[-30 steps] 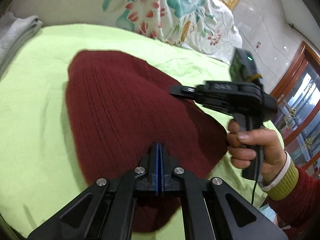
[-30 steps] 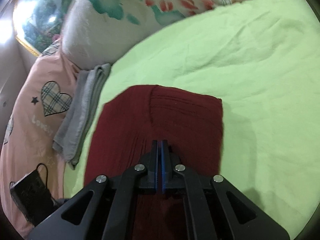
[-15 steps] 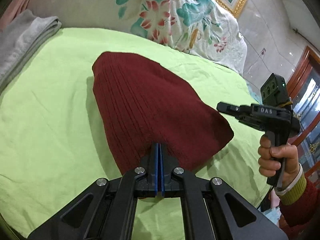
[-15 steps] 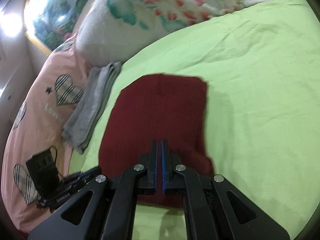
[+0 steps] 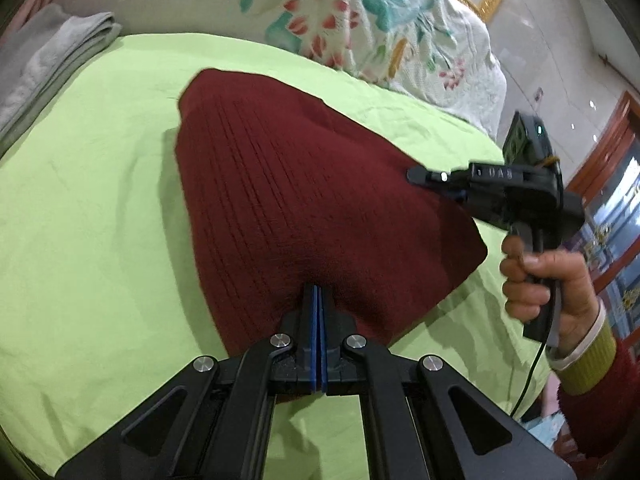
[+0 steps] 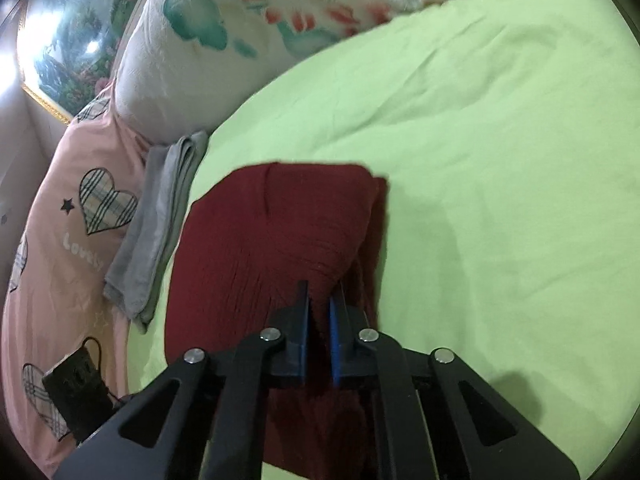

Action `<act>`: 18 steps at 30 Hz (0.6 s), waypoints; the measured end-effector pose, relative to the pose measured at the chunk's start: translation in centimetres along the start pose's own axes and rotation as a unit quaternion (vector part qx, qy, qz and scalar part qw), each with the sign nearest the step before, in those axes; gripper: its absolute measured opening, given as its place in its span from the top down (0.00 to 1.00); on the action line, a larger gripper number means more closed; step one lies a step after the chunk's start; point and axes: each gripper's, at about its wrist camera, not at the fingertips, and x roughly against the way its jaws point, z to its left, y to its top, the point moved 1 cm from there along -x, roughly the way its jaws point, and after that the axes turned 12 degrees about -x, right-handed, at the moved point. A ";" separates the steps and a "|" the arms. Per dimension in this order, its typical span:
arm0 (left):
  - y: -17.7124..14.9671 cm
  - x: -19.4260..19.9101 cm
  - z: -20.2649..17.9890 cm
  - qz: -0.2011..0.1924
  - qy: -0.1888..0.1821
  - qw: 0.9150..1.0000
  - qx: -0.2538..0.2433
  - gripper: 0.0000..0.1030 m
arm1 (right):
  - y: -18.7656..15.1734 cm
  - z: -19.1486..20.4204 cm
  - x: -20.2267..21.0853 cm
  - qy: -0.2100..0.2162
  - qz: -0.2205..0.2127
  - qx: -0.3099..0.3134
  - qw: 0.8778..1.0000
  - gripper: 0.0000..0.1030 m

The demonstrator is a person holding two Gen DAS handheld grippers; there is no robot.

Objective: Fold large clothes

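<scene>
The dark red knit sweater (image 5: 304, 208) lies folded on the lime-green bedsheet (image 5: 92, 220), filling the middle of the left wrist view. Its ribbed face runs from about 11 o'clock down to 6 o'clock.

The left gripper (image 5: 318, 292) is clenched, its blue pads pressed flat together with no gap. Its tips sit over the sweater's near edge at 6 o'clock. Whether any knit is pinched between them cannot be told.

The right gripper (image 5: 416, 175) comes in from 3 o'clock, held by the person's right hand (image 5: 540, 280), with its tip over the sweater's right-hand side. A yellow-green cuff (image 5: 584, 356) and a red sleeve (image 5: 600, 408) follow the wrist toward 4 o'clock.

In the right wrist view the right gripper (image 6: 320, 292) has its pads a little apart, with red knit between them. The sweater's (image 6: 240, 240) upper layer puckers and draws in toward the tips, so it reads as grasping a fold. A lower layer shows along the edge at 1 o'clock of the tips.

A folded grey towel (image 6: 160, 224) lies just beside the sweater at 9 o'clock, on the edge of the sheet. Pink bedding with plaid hearts (image 6: 72, 248) is beyond it. A black device with a cable (image 6: 76, 400) rests on that bedding at 8 o'clock.

A floral quilt (image 5: 360, 20) is heaped at 12 o'clock, with a gilt-framed painting (image 6: 68, 40) at 10 o'clock.
</scene>
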 end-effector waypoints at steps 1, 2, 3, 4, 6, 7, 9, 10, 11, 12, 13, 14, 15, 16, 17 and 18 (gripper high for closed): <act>0.0 -0.6 -0.2 0.005 -0.001 1.000 -0.004 1.00 | 0.1 -0.2 -0.3 -0.011 0.004 0.002 1.000 0.92; 0.1 -1.1 -0.4 0.009 -0.001 1.000 -0.008 1.00 | 0.0 -0.6 -0.9 -0.018 0.013 -0.003 1.000 0.92; 0.2 -1.4 -0.6 0.011 -0.002 1.000 -0.011 1.00 | -0.1 -0.9 -1.5 -0.024 0.022 -0.005 0.999 0.92; 0.3 -1.5 -0.8 0.013 -0.001 1.000 -0.014 1.00 | -0.3 -1.1 -1.7 -0.027 0.025 -0.005 0.999 0.90; 0.4 -1.3 -0.9 0.013 0.004 1.000 -0.016 1.00 | -0.2 -1.0 -1.1 -0.020 0.021 -0.008 1.000 0.87; 0.3 -0.9 -0.8 0.010 0.005 1.000 -0.015 1.00 | -0.2 -0.8 -0.5 -0.019 0.017 -0.008 1.000 0.84; 0.1 0.0 -0.4 0.006 0.000 1.000 -0.011 1.00 | -0.3 0.0 1.5 -0.025 -0.012 0.010 1.000 0.84; 0.1 0.7 -0.3 0.003 -0.003 1.000 -0.010 1.00 | -0.4 0.3 2.1 -0.023 -0.022 0.018 0.999 0.84; 0.1 1.1 -0.1 0.000 -0.005 1.000 -0.011 1.00 | -0.6 0.9 3.1 -0.014 -0.032 0.027 0.999 0.84; 0.1 1.6 0.0 -0.002 -0.003 1.000 -0.012 1.00 | -0.8 1.4 3.9 -0.001 -0.037 0.033 0.999 0.84; 0.1 2.0 0.0 -0.002 -0.002 1.000 -0.013 1.00 | -1.2 1.9 4.4 0.011 -0.038 0.040 0.998 0.84; 0.0 2.3 -0.1 -0.003 0.000 1.000 -0.015 1.00 | -1.6 2.5 4.8 0.025 -0.036 0.049 0.998 0.84; 0.0 2.6 -0.1 -0.002 0.005 1.000 -0.017 1.00 | -2.2 3.0 5.0 0.035 -0.032 0.058 0.997 0.84; 0.1 2.9 -0.3 -0.003 0.008 1.000 -0.019 1.00 | -2.6 3.3 5.0 0.036 -0.028 0.065 0.997 0.84; 0.2 3.3 -0.5 -0.007 0.009 1.000 -0.021 1.00 | -3.0 3.6 4.8 0.035 -0.023 0.071 0.997 0.84; 0.4 3.6 -0.6 -0.013 0.012 1.000 -0.021 0.99 | -3.2 3.9 4.6 0.038 -0.017 0.075 0.996 0.84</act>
